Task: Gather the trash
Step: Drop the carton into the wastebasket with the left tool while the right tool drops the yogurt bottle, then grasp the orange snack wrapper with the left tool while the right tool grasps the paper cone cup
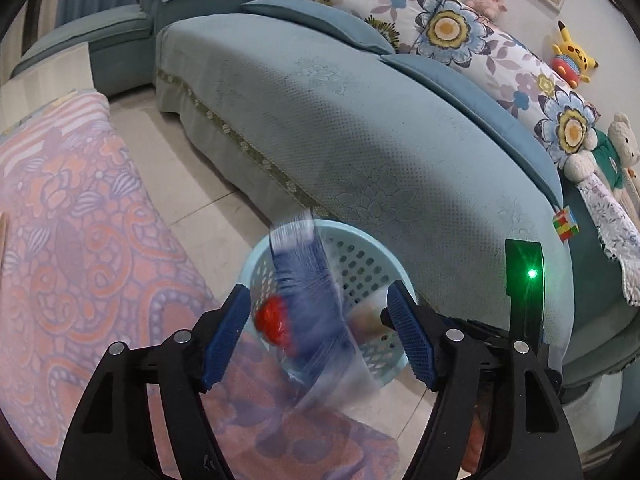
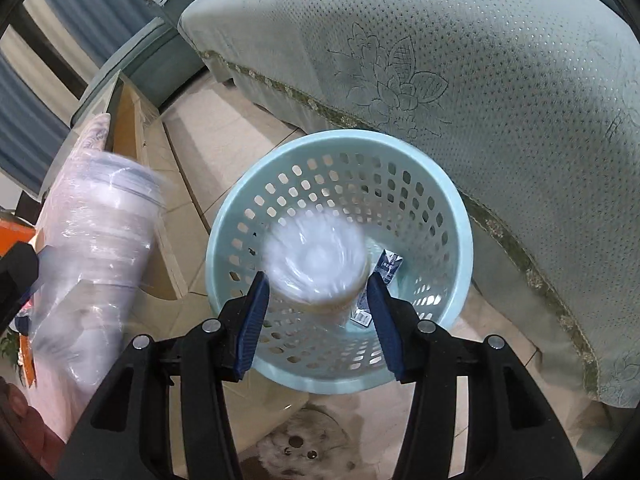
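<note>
Left gripper (image 1: 318,334) wide, pads clear of blurred blue-clear wrapper (image 1: 308,300) dropping between them, over near-left rim of basket (image 1: 360,256). Right gripper (image 2: 318,316) narrow; blurred clear cup (image 2: 316,264) between pads above basket (image 2: 340,140), contact unclear. Carton (image 2: 386,272) already inside. Risk: wrapper hangs over rim, may slide to floor; cup may bounce out.

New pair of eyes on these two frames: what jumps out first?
The pale blue perforated plastic basket on the tiled floor beside the teal sofa. Over it, a blurred clear plastic cup sits between the right claw pads, and a blurred blue-and-clear wrapper between the left claw.
</note>
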Demonstrator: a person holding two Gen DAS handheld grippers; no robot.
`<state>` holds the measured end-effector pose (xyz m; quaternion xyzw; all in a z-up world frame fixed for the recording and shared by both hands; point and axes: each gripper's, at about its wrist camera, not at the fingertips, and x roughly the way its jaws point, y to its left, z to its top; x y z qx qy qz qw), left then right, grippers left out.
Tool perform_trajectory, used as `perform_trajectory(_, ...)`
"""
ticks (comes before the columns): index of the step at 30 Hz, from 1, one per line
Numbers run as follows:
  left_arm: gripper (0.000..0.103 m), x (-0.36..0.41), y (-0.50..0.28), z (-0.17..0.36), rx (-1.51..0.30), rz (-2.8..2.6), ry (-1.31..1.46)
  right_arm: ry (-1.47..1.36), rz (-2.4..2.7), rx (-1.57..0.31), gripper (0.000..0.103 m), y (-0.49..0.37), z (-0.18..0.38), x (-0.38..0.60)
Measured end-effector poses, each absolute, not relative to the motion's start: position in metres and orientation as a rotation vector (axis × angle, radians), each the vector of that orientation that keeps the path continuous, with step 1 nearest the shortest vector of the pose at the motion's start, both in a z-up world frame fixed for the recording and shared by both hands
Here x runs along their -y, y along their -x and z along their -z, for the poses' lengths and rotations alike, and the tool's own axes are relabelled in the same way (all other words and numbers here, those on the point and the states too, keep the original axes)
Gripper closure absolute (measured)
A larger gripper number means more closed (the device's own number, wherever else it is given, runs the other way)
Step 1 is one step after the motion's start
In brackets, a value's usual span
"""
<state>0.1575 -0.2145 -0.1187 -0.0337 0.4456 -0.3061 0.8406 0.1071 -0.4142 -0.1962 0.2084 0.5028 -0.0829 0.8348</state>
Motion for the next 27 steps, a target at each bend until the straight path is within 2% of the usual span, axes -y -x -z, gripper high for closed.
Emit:
perform_trajectory(11, 0.034, 0.200, -0.149, 0.102, -0.905, 0.659, 0.082, -0.389, 0.136, -1.019, 0.055, -0.105, 0.169, 0.391)
perform_trajectory(16, 0.034, 0.179, -0.141, 0.077, -0.860, 0.649, 0.108, -0.318, 0.056, -0.920, 0.055, -0.101, 0.131, 0.356)
perform_trajectory(22, 0.034, 0.116, -0.119, 0.036, -0.780, 0.581, 0.165, -0.252, -0.079, -0.789, 0.055, -0.093, 0.078, 0.298)
perform_trajectory(27, 0.034, 0.029, -0.098, 0.019, -0.739, 0.414, 0.217, -0.178, -0.211, -0.757, 0.055, -0.097, 0.053, 0.227)
